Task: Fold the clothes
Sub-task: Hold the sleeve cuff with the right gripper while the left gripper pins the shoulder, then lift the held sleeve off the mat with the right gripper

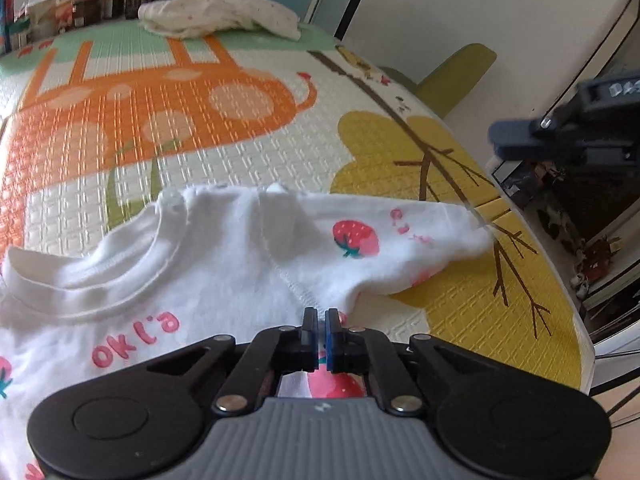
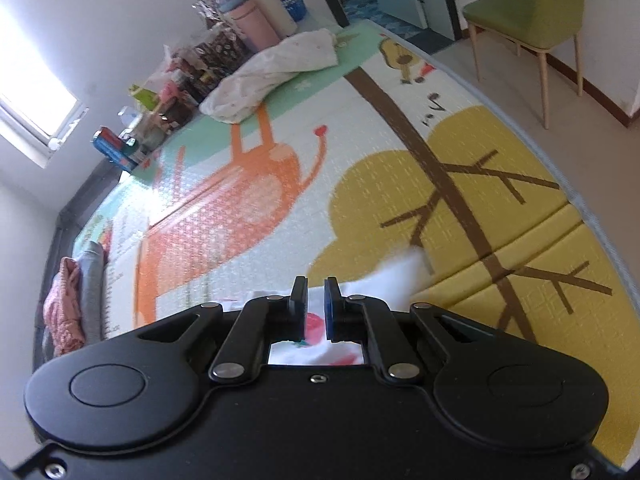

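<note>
White strawberry shirt (image 1: 224,264) pinched by both grippers' fingers; neckline only in left view, green chair (image 2: 532,12) clear in right.

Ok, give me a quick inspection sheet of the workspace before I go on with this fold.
Surface: cartoon-print play mat, giraffe and tree pattern, textured.
Job's things: white strawberry-print T-shirt lies on the mat, neckline toward the left, one sleeve spread over the yellow tree print.
Clutter: crumpled white dotted garment at the far end; folded pink and grey clothes at the mat's left edge.
Grippers: left gripper shut on the T-shirt; right gripper shut on the T-shirt's fabric.
Cables: nothing seen.
Surroundings: bottles and boxes along the wall; green chair; window at left.
</note>
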The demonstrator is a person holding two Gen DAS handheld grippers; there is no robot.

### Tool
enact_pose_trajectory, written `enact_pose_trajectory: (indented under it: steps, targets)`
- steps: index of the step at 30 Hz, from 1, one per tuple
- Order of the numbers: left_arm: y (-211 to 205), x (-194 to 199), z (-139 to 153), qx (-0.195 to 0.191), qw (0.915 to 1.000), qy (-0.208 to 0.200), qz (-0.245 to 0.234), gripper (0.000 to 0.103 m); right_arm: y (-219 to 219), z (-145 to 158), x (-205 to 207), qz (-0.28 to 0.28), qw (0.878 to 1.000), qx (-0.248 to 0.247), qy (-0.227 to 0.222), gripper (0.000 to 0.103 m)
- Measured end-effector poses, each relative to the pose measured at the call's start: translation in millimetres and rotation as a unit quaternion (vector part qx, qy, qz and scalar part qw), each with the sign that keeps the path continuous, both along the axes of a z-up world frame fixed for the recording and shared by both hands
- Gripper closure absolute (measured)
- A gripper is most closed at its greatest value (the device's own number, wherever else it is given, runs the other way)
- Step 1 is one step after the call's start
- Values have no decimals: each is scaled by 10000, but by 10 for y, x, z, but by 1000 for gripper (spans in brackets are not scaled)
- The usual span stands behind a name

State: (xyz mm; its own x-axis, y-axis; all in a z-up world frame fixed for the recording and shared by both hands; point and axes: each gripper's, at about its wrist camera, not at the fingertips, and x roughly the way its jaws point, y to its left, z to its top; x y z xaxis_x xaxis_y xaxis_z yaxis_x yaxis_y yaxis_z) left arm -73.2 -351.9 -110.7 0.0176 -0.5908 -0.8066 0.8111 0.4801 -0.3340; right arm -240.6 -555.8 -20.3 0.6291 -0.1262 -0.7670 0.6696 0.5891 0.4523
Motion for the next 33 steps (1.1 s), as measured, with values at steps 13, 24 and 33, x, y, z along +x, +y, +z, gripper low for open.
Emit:
enact_pose_trajectory:
  steps: [13,24,33]
  targets:
    - [-28,31,-37,82,9999,51,-53,99,-177,-357,-222,-637,9949,169,759,75]
    - [-61,23,-48,173,9998,1,-101,99,-426,-755,-692,-1446,9833,914,629,62]
    - [-75,27,-47,196,9998,-8,-92,98,-449,-1055,-763,-1815,9711,1524,281,58]
